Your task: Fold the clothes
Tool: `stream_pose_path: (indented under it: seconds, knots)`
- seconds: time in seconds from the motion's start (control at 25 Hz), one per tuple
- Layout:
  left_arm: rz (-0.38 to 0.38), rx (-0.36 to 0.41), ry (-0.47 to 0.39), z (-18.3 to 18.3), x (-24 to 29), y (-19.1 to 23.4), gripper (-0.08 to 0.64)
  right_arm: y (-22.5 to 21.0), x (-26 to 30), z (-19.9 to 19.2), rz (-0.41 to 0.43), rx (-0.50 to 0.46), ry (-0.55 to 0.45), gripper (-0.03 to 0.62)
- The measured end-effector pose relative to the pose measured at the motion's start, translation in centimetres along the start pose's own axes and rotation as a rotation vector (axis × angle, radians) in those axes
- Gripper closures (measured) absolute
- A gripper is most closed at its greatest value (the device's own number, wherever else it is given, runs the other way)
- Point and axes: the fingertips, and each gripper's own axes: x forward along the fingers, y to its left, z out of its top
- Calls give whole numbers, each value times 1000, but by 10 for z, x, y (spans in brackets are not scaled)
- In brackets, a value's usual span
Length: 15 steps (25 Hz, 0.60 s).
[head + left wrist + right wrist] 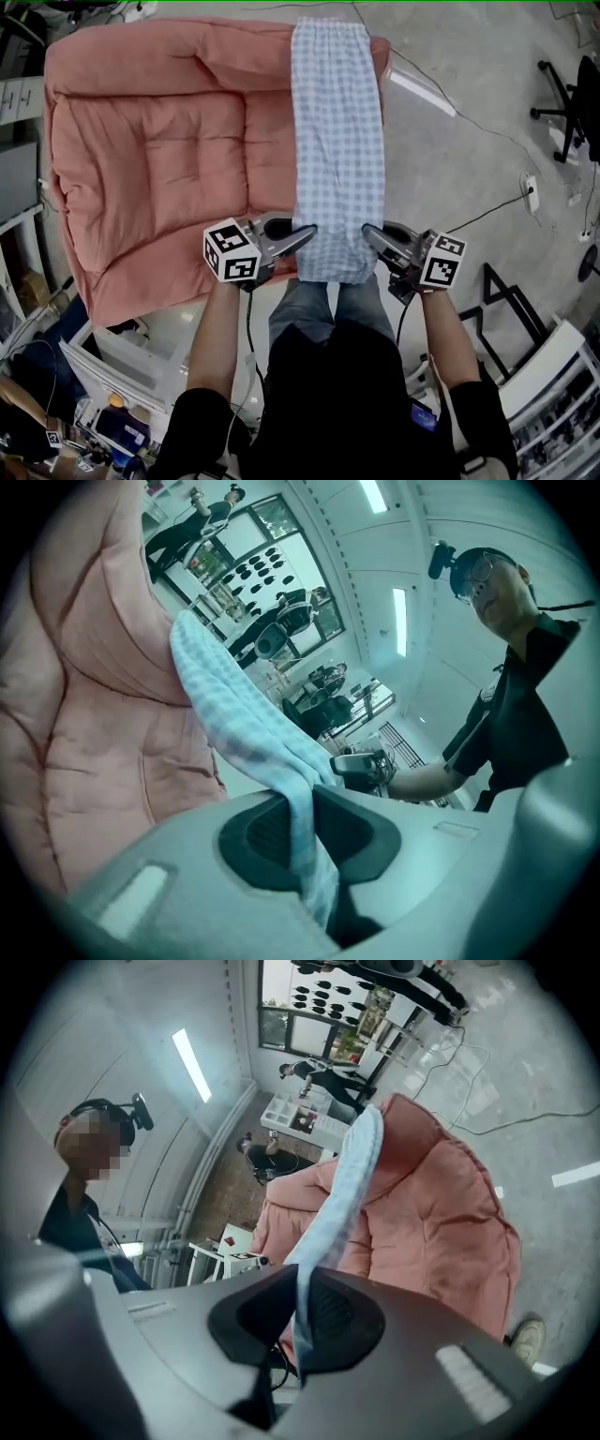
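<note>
A blue-and-white checked garment (337, 141) lies in a long strip over the right side of a pink padded cushion (159, 159), its far end at the cushion's back edge. Its near end is lifted off the cushion. My left gripper (309, 232) is shut on the near left corner, and the cloth (305, 836) runs pinched between its jaws. My right gripper (367, 232) is shut on the near right corner, with a thin fold of the cloth (302, 1321) held between its jaws. The two grippers face each other across the garment's width.
The pink cushion rests on a grey floor. A black cable (487, 211) and a power strip (531, 192) lie to the right, with a chair base (562, 103) beyond. White shelving and boxes (112, 375) stand at the lower left, a rack (553, 375) at the lower right.
</note>
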Motion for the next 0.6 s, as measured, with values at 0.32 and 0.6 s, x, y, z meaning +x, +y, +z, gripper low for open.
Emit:
stream_pose_path:
  seconds: [0.32,0.6]
  knots:
    - [-2,94,102,4,-18,-81,518,77,-26,-15,53,-66,102,575]
    - [46,72,67,-8,-33,-115,517,101,-43,-29,86,-67,137,575]
